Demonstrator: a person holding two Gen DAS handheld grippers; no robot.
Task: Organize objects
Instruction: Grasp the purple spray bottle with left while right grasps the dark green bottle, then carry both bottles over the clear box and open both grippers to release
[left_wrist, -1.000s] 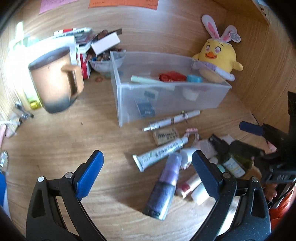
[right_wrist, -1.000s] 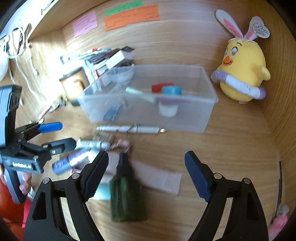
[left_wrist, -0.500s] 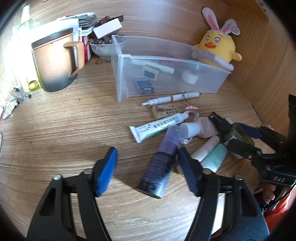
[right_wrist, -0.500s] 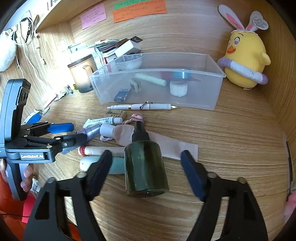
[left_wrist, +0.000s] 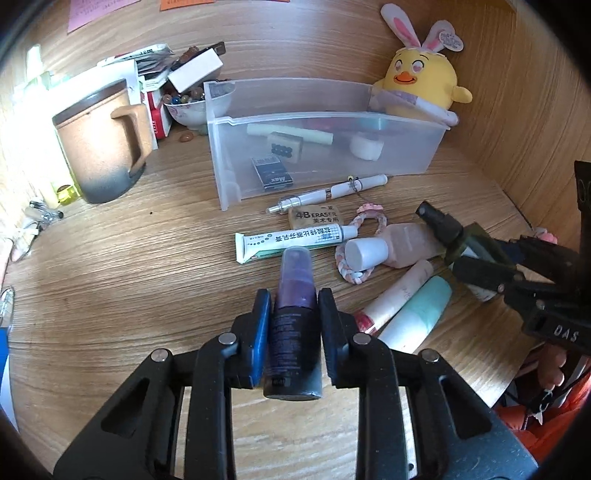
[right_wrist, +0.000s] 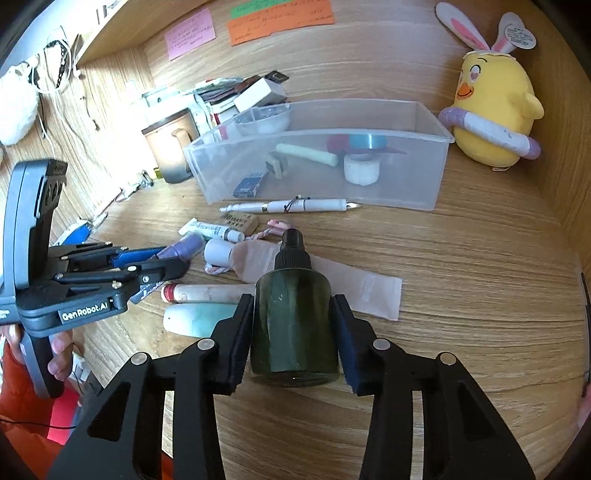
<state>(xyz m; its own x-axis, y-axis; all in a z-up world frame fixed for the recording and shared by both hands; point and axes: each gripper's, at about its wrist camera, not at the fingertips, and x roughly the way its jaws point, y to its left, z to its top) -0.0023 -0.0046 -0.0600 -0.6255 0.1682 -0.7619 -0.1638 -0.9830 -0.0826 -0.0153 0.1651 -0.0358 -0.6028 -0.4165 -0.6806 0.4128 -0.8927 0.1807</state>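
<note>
Left gripper (left_wrist: 293, 317): jaws clamped on purple spray bottle (left_wrist: 293, 332), lying on desk (left_wrist: 110, 277), cap pointing toward clear bin (left_wrist: 321, 162). Right gripper (right_wrist: 293, 328): jaws clamped on green spray bottle (right_wrist: 295, 314), nozzle toward bin; label side seen only in left view. Glue tube (left_wrist: 295, 240), eraser (left_wrist: 316, 216), pen (left_wrist: 328, 194) lie between.

Purple bottle (left_wrist: 294, 321), green bottle (right_wrist: 294, 325) (both gripped)
</note>
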